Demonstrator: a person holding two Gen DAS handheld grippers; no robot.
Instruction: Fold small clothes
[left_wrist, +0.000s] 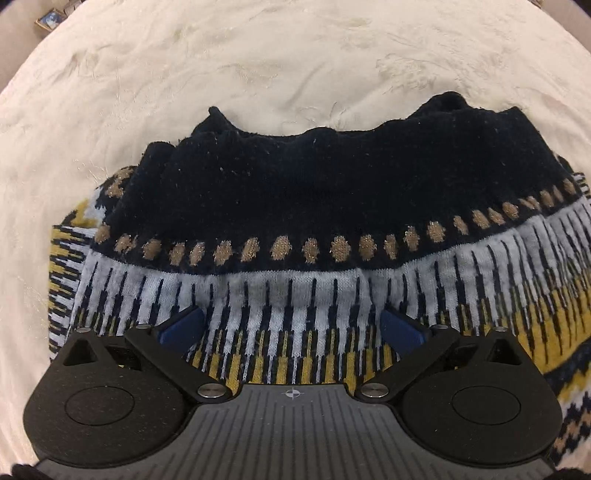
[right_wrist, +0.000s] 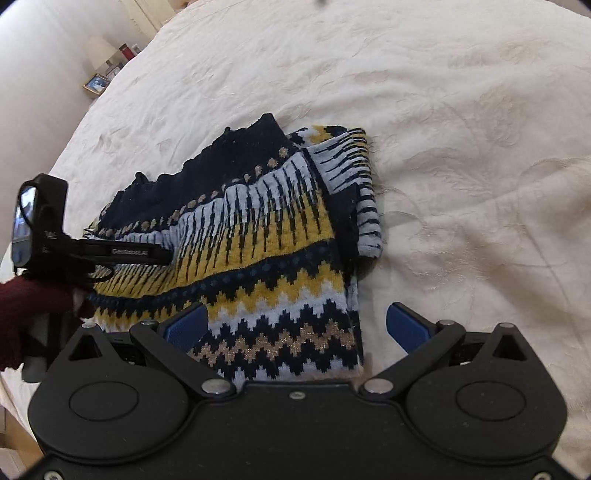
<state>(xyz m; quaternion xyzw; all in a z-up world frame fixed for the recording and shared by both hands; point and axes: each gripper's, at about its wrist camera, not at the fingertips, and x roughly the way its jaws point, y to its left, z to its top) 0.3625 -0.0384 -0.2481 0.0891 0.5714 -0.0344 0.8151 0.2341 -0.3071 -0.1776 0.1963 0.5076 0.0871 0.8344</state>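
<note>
A knitted sweater, navy with gold dots, white stripes and yellow zigzags, lies folded on a cream bedspread. In the left wrist view its navy part fills the middle. My left gripper stands open, its blue pads wide apart just above the striped band. From the right wrist view the left gripper points down onto the sweater's left side. My right gripper is open over the near zigzag hem. One of its pads is over the knit, the other over bare bedspread.
A hand in a dark red sleeve holds the left gripper. Beyond the bed's far left edge stand a lamp and a picture frame. Cream bedspread stretches beyond and right of the sweater.
</note>
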